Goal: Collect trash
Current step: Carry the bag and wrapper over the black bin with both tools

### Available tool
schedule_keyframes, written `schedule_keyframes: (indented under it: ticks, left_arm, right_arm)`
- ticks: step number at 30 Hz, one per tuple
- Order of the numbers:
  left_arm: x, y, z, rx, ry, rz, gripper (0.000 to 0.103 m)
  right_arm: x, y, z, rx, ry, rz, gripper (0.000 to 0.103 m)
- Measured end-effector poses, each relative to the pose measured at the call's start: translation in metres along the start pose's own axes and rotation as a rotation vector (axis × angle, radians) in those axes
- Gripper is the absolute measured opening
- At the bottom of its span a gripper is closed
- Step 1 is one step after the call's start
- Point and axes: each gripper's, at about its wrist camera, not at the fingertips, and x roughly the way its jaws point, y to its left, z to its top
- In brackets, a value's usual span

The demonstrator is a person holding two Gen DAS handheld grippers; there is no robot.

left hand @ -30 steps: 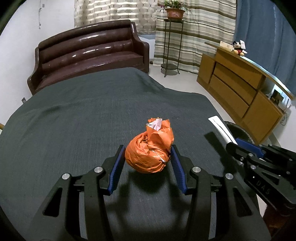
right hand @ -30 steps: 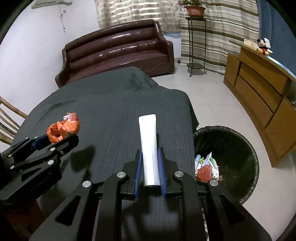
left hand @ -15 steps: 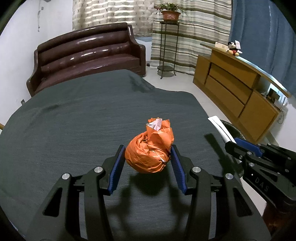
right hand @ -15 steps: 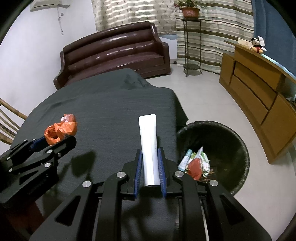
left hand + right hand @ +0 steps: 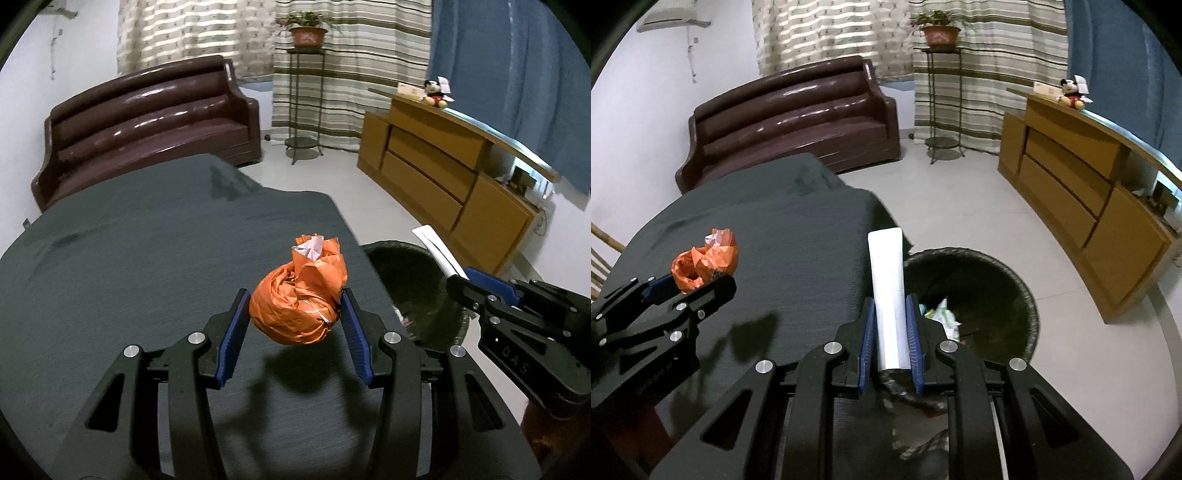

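My left gripper [image 5: 293, 314] is shut on a crumpled orange plastic bag [image 5: 299, 299] and holds it above the dark grey table cloth [image 5: 129, 266], near the table's right edge. The bag also shows in the right wrist view [image 5: 703, 262]. My right gripper [image 5: 890, 317] is shut on a white tube [image 5: 888, 295] and holds it over the near rim of a black trash bin [image 5: 997, 280] on the floor. The bin holds several pieces of trash [image 5: 942, 314]. The bin's rim also shows in the left wrist view [image 5: 402, 249].
A brown leather sofa [image 5: 147, 118] stands behind the table. A wooden sideboard [image 5: 1082, 184] with a Mickey toy [image 5: 1071, 94] runs along the right wall. A plant stand [image 5: 938, 92] stands by the striped curtains. A wooden chair [image 5: 602, 254] is at the left.
Both grippers have moved right with their loads. The white tube went from over the table to over the bin's rim. The orange bag came nearer the table's right edge.
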Motion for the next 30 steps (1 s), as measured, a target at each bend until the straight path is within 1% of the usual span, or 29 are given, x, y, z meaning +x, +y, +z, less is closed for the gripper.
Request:
schedule_keyframes:
  ticks: [11, 17, 30]
  left_arm:
    - [0.020, -0.038, 0.013, 0.056, -0.017, -0.054, 0.048]
    - [0.036, -0.055, 0.020, 0.088, -0.010, -0.077, 0.048]
    - [0.070, -0.072, 0.031, 0.125, 0.025, -0.080, 0.048]
  right_arm:
    - [0.002, -0.030, 0.002, 0.055, -0.007, -0.057, 0.018]
    - [0.007, -0.044, 0.002, 0.082, -0.007, -0.077, 0.018]
    - [0.028, -0.060, 0.007, 0.117, 0.011, -0.089, 0.018]
